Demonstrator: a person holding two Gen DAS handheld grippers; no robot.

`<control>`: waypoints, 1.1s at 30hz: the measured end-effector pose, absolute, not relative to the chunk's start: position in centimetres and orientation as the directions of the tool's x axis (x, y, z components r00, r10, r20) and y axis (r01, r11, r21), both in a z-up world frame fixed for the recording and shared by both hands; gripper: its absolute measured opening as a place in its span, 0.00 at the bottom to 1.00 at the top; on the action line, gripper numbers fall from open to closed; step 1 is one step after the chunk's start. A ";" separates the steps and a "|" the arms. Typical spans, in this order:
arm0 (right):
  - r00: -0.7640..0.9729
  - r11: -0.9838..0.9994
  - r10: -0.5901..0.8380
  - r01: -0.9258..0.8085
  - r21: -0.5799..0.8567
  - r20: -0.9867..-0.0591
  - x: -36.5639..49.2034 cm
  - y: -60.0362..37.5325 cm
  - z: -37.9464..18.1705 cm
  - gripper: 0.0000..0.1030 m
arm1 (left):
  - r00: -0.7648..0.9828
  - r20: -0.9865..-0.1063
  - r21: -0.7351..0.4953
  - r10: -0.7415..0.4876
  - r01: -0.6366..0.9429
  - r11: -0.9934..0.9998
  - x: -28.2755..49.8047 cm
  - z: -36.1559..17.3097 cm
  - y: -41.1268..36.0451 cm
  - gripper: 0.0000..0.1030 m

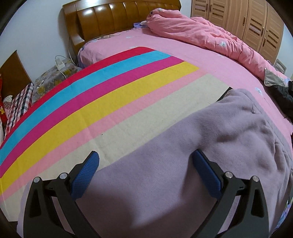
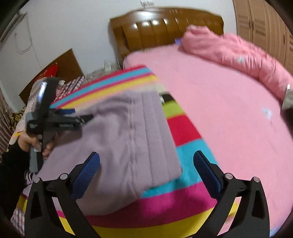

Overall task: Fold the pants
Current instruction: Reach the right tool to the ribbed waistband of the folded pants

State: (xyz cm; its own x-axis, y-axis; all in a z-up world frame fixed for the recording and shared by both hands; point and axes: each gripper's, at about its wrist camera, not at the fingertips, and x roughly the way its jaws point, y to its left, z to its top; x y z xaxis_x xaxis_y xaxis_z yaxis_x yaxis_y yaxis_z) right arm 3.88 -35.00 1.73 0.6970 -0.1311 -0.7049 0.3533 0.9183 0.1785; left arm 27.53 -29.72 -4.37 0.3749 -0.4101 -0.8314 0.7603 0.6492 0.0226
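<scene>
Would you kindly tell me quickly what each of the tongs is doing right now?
Left tongs: open, holding nothing, over the lilac pants.
Right tongs: open wide, holding nothing, above the pants' folded edge.

Home bedroom; bed (image 1: 164, 45) with wooden headboard (image 1: 113, 16); wardrobe (image 1: 247, 20); quilt (image 1: 210, 34).

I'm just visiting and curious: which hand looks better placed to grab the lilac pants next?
Probably the left. The left gripper hangs open directly above the lilac fleece pants. The right gripper, also open, straddles their edge, partly over the striped blanket.
</scene>
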 end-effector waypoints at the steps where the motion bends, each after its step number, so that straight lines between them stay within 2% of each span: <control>1: 0.707 0.926 -0.118 0.333 0.180 -0.697 4.0 -34.5 2.0 0.95 | 0.369 -0.832 0.015 -0.413 0.760 0.650 27.6 -4.4 -29.6 0.99; 5: 0.728 0.961 -0.060 0.227 0.158 -0.683 5.4 -31.5 2.6 0.96 | 0.354 -0.835 -0.006 -0.420 0.759 0.651 27.9 -4.4 -29.5 0.99; 7: 0.701 0.974 -0.047 0.191 0.124 -0.712 6.3 -29.9 1.6 0.96 | 0.355 -0.835 -0.005 -0.420 0.759 0.651 27.9 -4.5 -29.5 0.99; 10: 0.637 0.973 -0.076 0.215 0.082 -0.767 6.8 -29.1 -0.3 0.96 | 0.354 -0.836 -0.006 -0.420 0.759 0.651 27.9 -4.5 -29.5 0.99; 14: 0.636 0.971 -0.108 0.231 0.055 -0.764 6.3 -29.1 -0.4 0.96 | 0.348 -0.837 -0.013 -0.423 0.758 0.652 27.9 -4.5 -29.5 0.99; 19: 0.705 0.932 -0.038 0.282 0.230 -0.708 3.7 -31.3 2.3 0.96 | 0.388 -0.847 0.037 -0.364 0.725 0.687 27.4 -3.4 -29.2 0.98; 20: 0.715 0.921 -0.051 0.304 0.244 -0.697 2.8 -31.8 2.8 0.96 | 0.413 -0.832 0.022 -0.371 0.692 0.721 27.2 -1.9 -28.1 0.98; 22: 0.721 0.899 -0.059 0.339 0.278 -0.691 1.2 -32.7 3.3 0.96 | 0.444 -0.752 -0.092 -0.487 0.660 0.745 26.4 1.9 -24.4 0.98; 24: 0.721 0.860 -0.004 0.356 0.365 -0.693 -0.4 -33.8 2.7 0.96 | 0.498 -0.696 -0.126 -0.516 0.623 0.772 25.7 4.3 -20.9 0.98; 25: 0.722 0.837 0.035 0.357 0.415 -0.691 -1.0 -34.2 2.1 0.96 | 0.539 -0.677 -0.112 -0.501 0.598 0.794 25.4 5.2 -19.0 0.98; 27: 0.721 0.773 0.142 0.347 0.531 -0.678 -1.9 -34.6 0.4 0.96 | 0.645 -0.654 -0.020 -0.395 0.507 0.862 24.7 6.2 -14.5 0.98; 29: 0.724 0.706 0.230 0.336 0.623 -0.651 -2.2 -34.5 -1.4 0.96 | 0.684 -0.655 0.031 -0.320 0.448 0.893 24.1 6.0 -11.4 0.98; 33: 0.736 0.683 0.223 0.349 0.641 -0.639 -1.2 -34.1 -2.2 0.96 | 0.708 -0.660 0.042 -0.251 0.369 0.929 21.9 4.6 -5.9 0.98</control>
